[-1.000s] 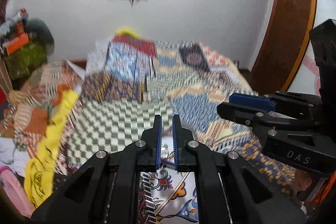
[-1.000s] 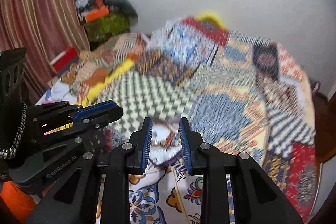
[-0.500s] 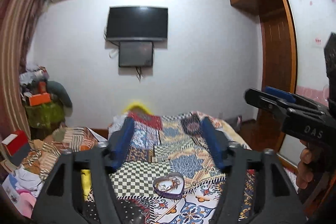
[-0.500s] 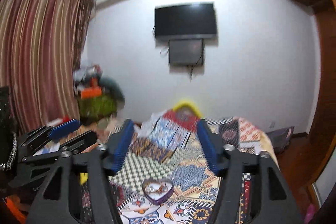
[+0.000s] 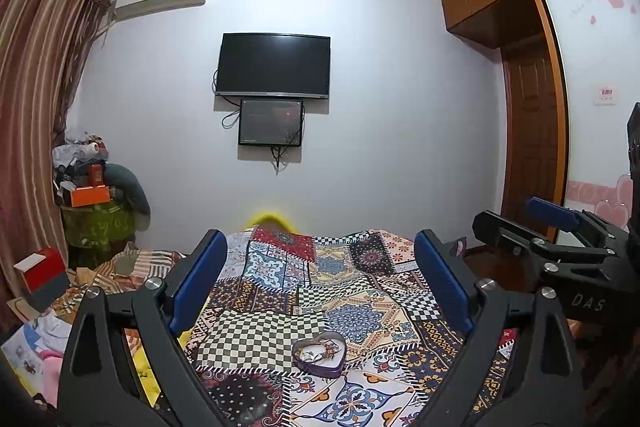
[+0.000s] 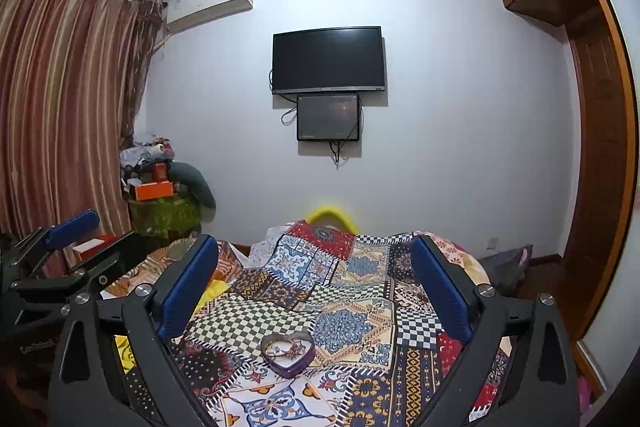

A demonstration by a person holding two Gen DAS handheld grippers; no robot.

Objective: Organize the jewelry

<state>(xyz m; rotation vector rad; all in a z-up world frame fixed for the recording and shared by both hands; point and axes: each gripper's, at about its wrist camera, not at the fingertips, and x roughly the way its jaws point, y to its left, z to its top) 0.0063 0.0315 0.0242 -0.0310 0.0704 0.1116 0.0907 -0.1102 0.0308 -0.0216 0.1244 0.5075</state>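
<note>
Black-framed, blue-padded left tongs (image 5: 320, 279) and right tongs (image 6: 314, 277): mine, both spread wide, holding nothing, raised well apart from the bed. Purple heart-shaped tin (image 5: 319, 353) of tangled jewelry (image 5: 318, 350): near centre of the patchwork quilt (image 5: 360, 311). Risk: soft bedding may tip the tin; tangled chains may snag together. Black wall television (image 5: 274, 65): far.

heart-shaped box (image 5: 319, 353): 1 | grippers: 2 | wall screens: 2 (image 5: 273, 65)
</note>
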